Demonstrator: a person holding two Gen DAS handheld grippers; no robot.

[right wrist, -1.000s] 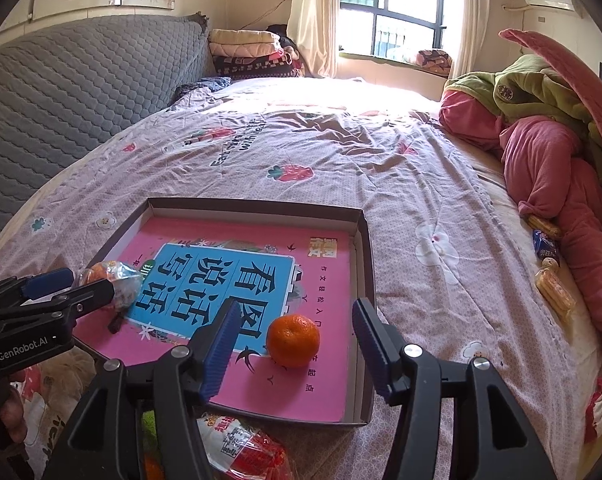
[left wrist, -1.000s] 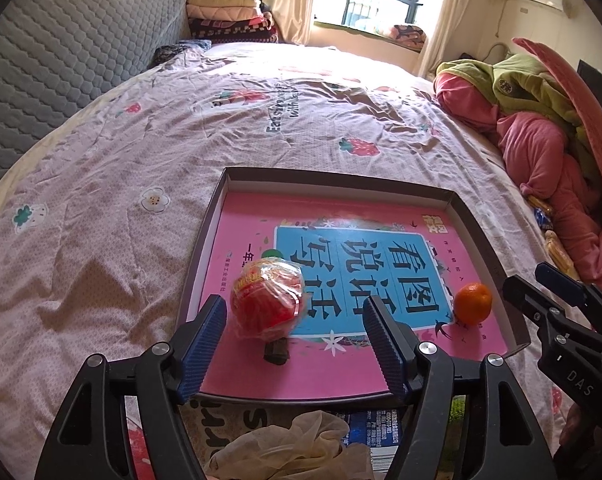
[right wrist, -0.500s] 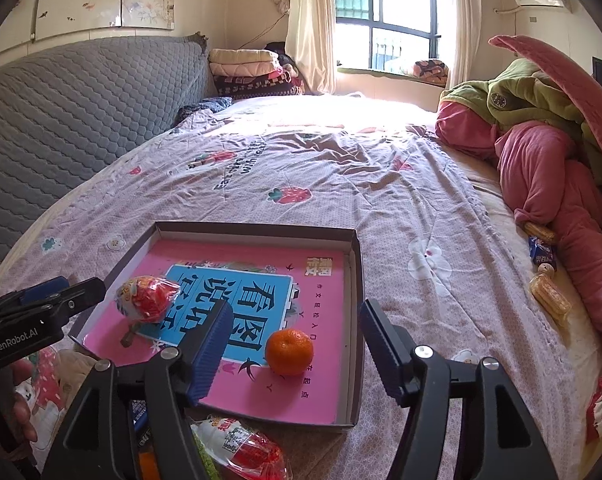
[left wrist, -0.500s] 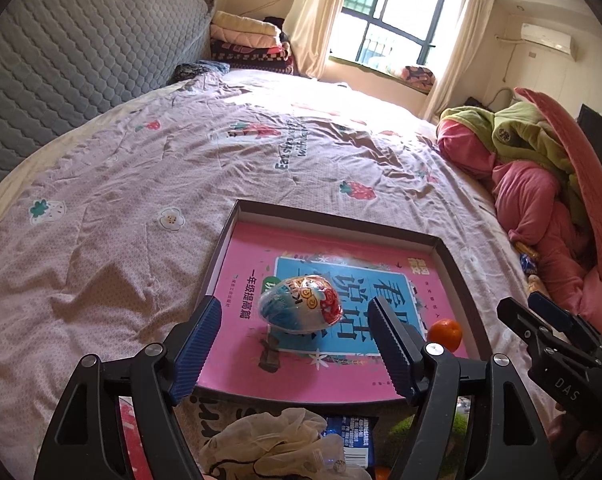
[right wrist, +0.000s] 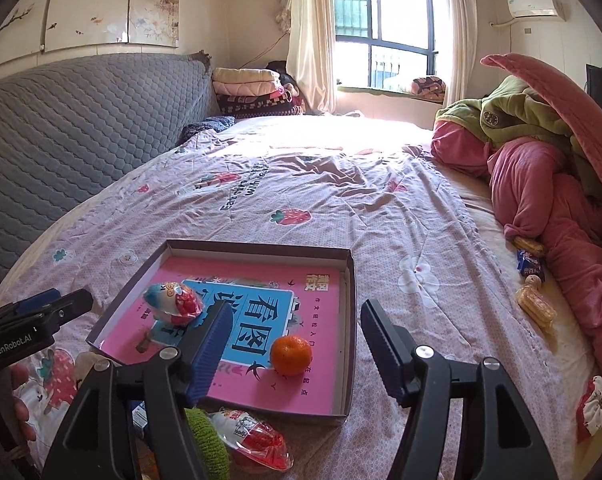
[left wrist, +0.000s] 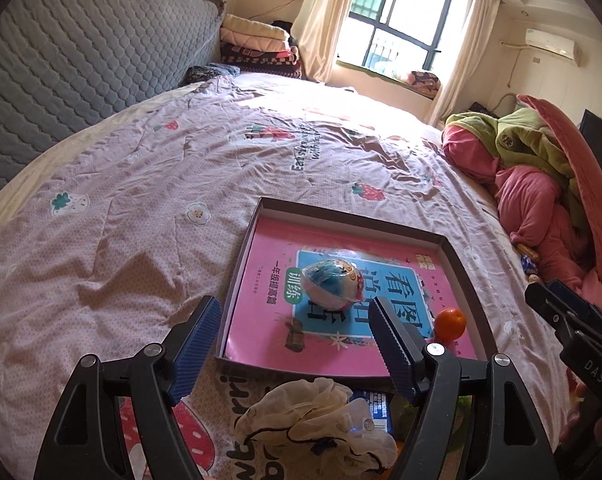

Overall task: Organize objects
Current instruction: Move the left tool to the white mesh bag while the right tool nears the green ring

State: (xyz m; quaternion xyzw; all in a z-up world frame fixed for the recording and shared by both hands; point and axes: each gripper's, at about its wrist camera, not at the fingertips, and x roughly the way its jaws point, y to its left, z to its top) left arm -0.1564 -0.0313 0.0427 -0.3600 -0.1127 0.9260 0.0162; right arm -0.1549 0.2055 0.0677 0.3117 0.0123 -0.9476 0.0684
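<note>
2 grippers hang wide and empty over a shallow box on the bed.

The left gripper (left wrist: 295,342) has its jaws spread with nothing between them; just ahead of it the wrapped toy egg (left wrist: 333,284) lies in the box (left wrist: 241,276) on the pink book (left wrist: 261,292). The right gripper (right wrist: 297,346) is equally wide and empty; the orange (right wrist: 291,354) sits just ahead between its fingers, inside the box. A red-wrapped snack (right wrist: 257,438) lies on the bed (right wrist: 381,208) below the right gripper.
</note>
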